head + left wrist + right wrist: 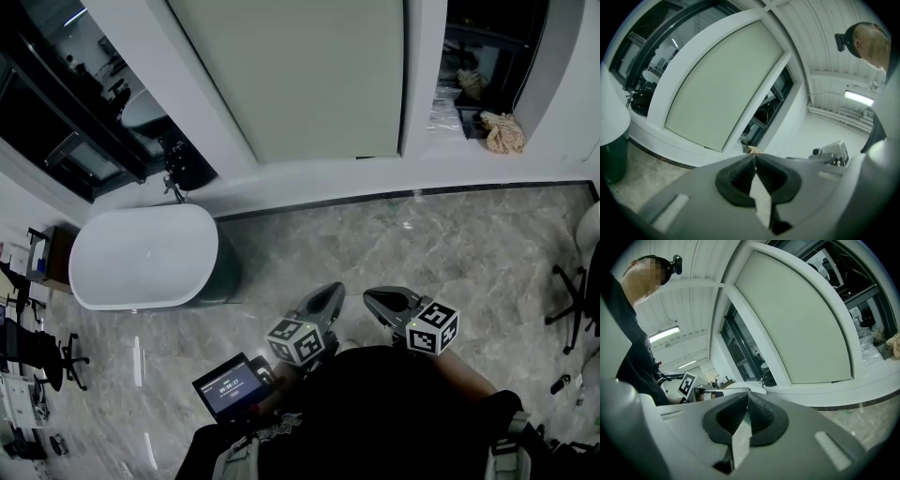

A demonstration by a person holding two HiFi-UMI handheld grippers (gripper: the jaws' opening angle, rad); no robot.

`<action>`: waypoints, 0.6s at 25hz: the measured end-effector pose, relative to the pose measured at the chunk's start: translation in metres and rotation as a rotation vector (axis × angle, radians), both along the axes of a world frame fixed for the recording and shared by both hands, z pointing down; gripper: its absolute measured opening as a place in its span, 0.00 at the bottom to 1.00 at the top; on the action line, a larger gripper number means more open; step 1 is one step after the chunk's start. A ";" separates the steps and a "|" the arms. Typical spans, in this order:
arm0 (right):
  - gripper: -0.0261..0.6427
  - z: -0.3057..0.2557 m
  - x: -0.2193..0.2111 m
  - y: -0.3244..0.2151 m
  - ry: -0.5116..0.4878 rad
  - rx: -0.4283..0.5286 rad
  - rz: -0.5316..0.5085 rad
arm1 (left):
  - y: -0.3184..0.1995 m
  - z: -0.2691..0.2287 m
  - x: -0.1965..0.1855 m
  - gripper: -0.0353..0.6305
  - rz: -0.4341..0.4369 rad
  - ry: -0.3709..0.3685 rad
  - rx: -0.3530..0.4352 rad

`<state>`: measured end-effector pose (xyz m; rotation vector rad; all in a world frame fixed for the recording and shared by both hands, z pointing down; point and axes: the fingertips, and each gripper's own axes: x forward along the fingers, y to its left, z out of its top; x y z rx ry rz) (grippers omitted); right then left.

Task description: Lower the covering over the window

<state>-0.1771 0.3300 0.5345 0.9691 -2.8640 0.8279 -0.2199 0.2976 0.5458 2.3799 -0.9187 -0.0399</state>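
Pale green roller blind (300, 75), flat and matt, fills the tall white-framed window (422, 84) in the upper centre of the head view. Its lower edge lies just above the white sill (309, 183), and no uncovered pane shows below it. Dark unshaded glazing stands to either side, at upper left and upper right.

Left gripper (754, 157): jaws fully together, ribbed pads meeting, nothing between them. Right gripper (746, 396): jaws likewise closed on nothing. Both sit low in the head view, side by side and close to the person's body. They point toward the window, well apart from the blind and the wall. No cord, chain or pull bar can be made out from this position.

Other items noted:
- White oval bathtub (141, 258) with a dark green side, at left.
- Grey marbled floor (450, 234) between the person and the wall.
- Beige crumpled bundle (504, 133) on the ledge at upper right.
- Small lit screen (230, 384) beside the left gripper.

Assessment: the lowering step appears complete, or very nearly so. The moment reads as a stand-off position, with neither gripper engaged. Should any further drop be wanted, the next move calls for stepping up to the window and locating the blind's control or bottom rail. One gripper would then open, take hold and draw downward evenly. Otherwise nothing further appears to be required.
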 end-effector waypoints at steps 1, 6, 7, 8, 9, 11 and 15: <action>0.05 0.000 0.000 0.001 0.002 0.002 -0.001 | 0.000 0.000 0.000 0.06 0.000 -0.001 0.000; 0.05 0.000 0.001 0.001 0.001 0.004 0.002 | 0.001 0.000 0.001 0.06 -0.001 0.000 0.001; 0.05 0.000 0.001 0.000 0.001 0.004 0.004 | 0.001 0.000 0.001 0.06 -0.002 0.000 0.000; 0.05 0.000 0.001 0.000 0.000 0.003 0.005 | 0.001 0.000 0.000 0.06 -0.003 -0.001 -0.001; 0.05 0.000 0.001 0.000 0.000 0.003 0.005 | 0.001 0.000 0.000 0.06 -0.004 -0.002 -0.003; 0.05 0.000 0.000 -0.001 -0.001 0.002 0.004 | 0.000 0.000 -0.001 0.06 -0.005 -0.003 -0.005; 0.05 0.001 0.000 -0.002 -0.001 0.002 -0.001 | 0.000 0.001 -0.001 0.06 -0.005 -0.005 -0.003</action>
